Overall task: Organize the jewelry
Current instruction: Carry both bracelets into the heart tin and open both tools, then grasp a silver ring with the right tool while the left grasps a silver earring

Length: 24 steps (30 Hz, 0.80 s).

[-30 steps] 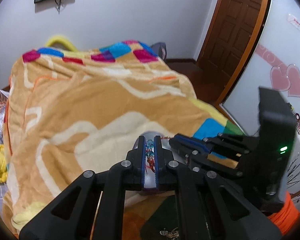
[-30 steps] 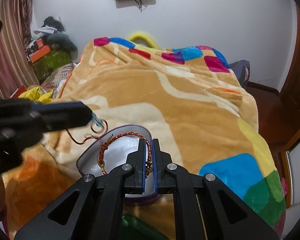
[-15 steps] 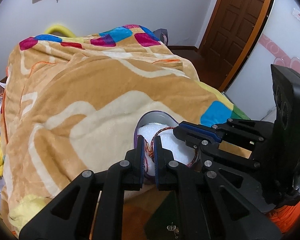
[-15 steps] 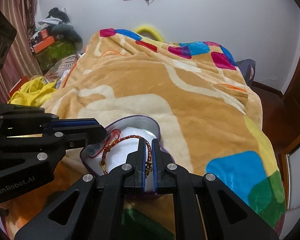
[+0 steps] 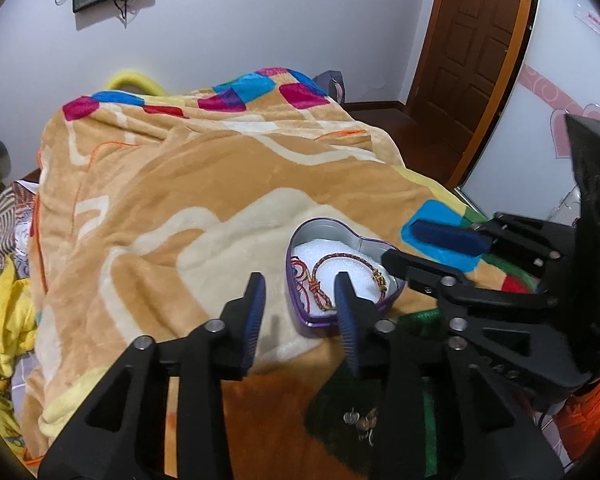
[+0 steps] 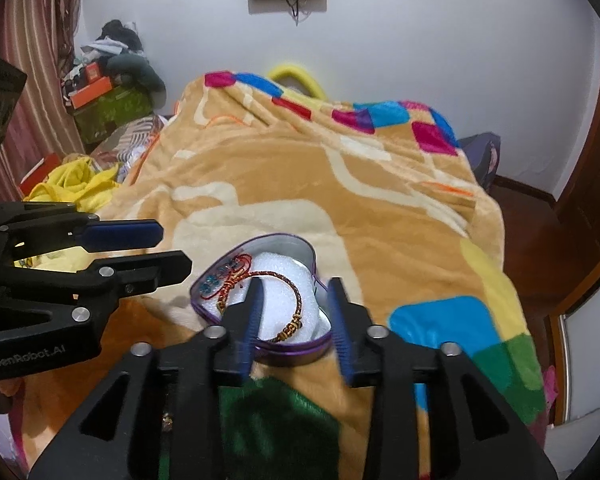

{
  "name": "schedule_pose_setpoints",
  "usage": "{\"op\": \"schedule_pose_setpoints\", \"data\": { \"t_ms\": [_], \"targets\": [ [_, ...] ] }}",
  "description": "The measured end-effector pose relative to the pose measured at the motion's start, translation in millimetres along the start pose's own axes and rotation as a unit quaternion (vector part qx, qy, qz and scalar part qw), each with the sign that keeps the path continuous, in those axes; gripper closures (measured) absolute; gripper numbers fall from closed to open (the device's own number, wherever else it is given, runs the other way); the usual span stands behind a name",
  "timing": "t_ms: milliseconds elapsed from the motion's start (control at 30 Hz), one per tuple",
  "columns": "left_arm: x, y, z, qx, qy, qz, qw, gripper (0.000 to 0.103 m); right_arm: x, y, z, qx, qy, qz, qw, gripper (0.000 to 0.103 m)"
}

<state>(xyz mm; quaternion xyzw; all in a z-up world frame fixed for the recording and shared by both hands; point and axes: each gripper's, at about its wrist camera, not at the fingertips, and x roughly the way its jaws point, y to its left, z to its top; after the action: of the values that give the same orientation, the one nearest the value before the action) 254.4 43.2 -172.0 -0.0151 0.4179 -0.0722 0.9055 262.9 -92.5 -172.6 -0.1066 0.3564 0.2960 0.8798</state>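
A purple heart-shaped tin (image 5: 300, 236) (image 6: 296, 240) with white foam inside sits on the blanket. On the foam lie a red-and-gold braided bracelet (image 5: 348, 258) (image 6: 299, 300) and a thin red cord bracelet with blue beads (image 6: 220, 276). My left gripper (image 5: 300, 280) (image 6: 176, 250) hovers at the tin's left side; its jaws are opening and hold nothing. My right gripper (image 6: 295, 286) (image 5: 420, 248) is just above the tin's near edge. Its jaws are opening too, and the braided bracelet rests free on the foam below them.
The tin stands on an orange patterned blanket (image 5: 160, 184) covering a bed. Small earrings (image 5: 360, 426) lie on a green patch near me. Yellow clothes (image 6: 72, 184) and boxes (image 6: 100, 96) are piled to the left; a brown door (image 5: 472, 60) stands to the right.
Both grippers were shut on the bracelets over the tin. Now both jaws have parted, the bracelets lie on the foam, and the grippers have drawn back slightly.
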Motion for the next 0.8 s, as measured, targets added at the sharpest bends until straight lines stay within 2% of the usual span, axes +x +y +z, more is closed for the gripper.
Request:
{"op": "schedule_pose_setpoints", "data": {
  "t_ms": [133,367,800],
  "targets": [
    [-17.5,-1.6,-5.3,-0.004,-0.009,0.004,0.9999,0.057,-19.3,2.0,-0.7,-0.001,-0.014,-0.005,1.0,0.069],
    [-45.5,-7.2,-23.2,-0.006,-0.018,0.006,0.9998,0.054,-49.7,4.3,-15.2,-0.001,-0.026,-0.012,1.0,0.068],
    [-47.0,-19.0,-67.9,-0.001,0.023,-0.003,0.9997,0.053,-53.6,4.1,-61.6,0.02,0.016,-0.013,1.0,0.068]
  ]
}}
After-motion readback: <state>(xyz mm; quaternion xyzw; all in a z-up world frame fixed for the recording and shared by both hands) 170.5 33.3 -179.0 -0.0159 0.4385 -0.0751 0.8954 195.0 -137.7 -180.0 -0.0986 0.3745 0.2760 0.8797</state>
